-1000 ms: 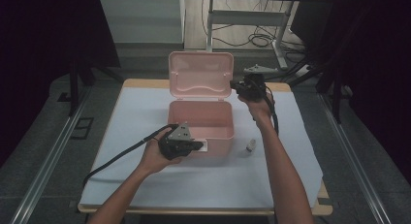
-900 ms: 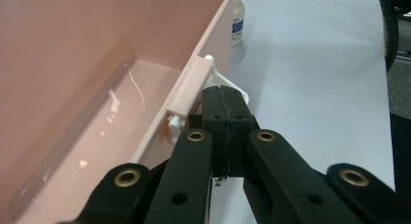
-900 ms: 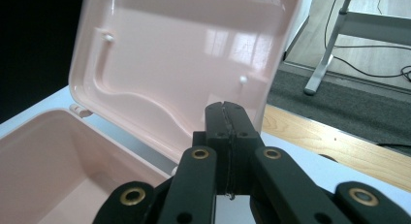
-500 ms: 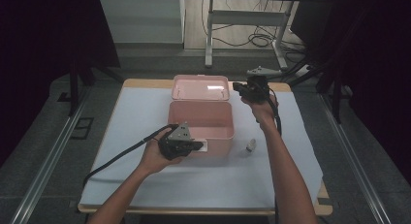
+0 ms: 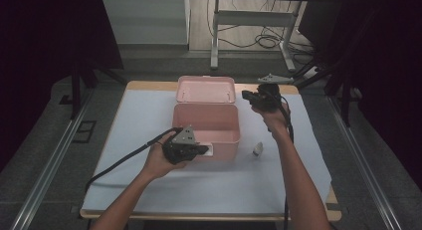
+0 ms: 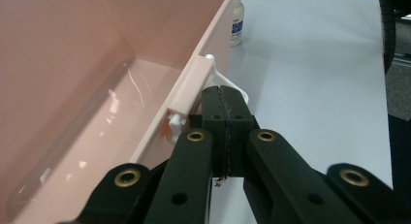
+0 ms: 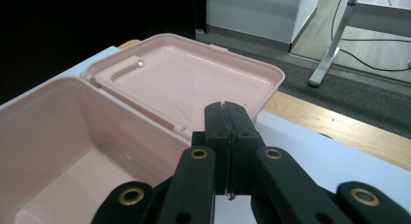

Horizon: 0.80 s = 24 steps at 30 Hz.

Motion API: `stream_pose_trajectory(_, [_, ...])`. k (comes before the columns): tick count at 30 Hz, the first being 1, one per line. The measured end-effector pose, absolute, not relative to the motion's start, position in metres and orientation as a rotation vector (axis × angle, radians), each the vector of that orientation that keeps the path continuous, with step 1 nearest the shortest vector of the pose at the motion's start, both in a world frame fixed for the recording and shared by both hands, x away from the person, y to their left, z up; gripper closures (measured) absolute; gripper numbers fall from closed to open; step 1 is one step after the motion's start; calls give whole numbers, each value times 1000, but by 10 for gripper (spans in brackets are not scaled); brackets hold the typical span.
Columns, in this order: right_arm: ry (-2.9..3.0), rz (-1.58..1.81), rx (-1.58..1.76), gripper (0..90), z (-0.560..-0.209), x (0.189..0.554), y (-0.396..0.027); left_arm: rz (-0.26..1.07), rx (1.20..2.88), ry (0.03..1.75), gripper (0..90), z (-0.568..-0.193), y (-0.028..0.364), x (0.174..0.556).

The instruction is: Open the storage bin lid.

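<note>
- A pink plastic storage box [image 5: 206, 123] sits open near the middle of a table covered with a pale blue sheet [image 5: 149, 115]; its inside looks bare.
- The box's lid [image 5: 205, 89] is swung back on its hinges and lies behind the box, tilted, inner side up.
- The left gripper [image 5: 198, 150], held in the person's left hand [image 5: 161, 160], rests against the box's front wall. In the left gripper view its black jaws are pressed together at the white latch [image 6: 220, 83] on that wall; whether they pinch it I cannot tell.
- The right gripper [image 5: 247, 95], in the right hand [image 5: 274, 118], hovers just right of the lid. In the right gripper view its jaws meet with nothing between them.
- A small white bottle [image 5: 257, 149] with a blue label lies on the sheet just right of the box.
</note>
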State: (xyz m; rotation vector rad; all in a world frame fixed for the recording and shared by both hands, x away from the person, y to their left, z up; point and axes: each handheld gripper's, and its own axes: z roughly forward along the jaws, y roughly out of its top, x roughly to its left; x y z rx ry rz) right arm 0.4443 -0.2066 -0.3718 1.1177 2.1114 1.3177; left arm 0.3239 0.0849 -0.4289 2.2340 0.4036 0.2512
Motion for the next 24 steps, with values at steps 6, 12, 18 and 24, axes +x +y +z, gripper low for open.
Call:
stream_pose_trajectory(6, [2129,1315,1100,860,-370,434,-212,251,2236,406,900,-429,85,324])
stream_pose_trajectory(12, [2156,1319,1080,800,-371,424,-220,251,2231,410,900,-429,85,323])
stream_pose_trajectory(18, [2177,1308,1071,750,-374,419,-226,252,2231,410,900,-429,85,323])
stream_pose_trajectory(24, [2197,1299,1064,716,-376,415,-231,251,2228,412,900,-429,85,323])
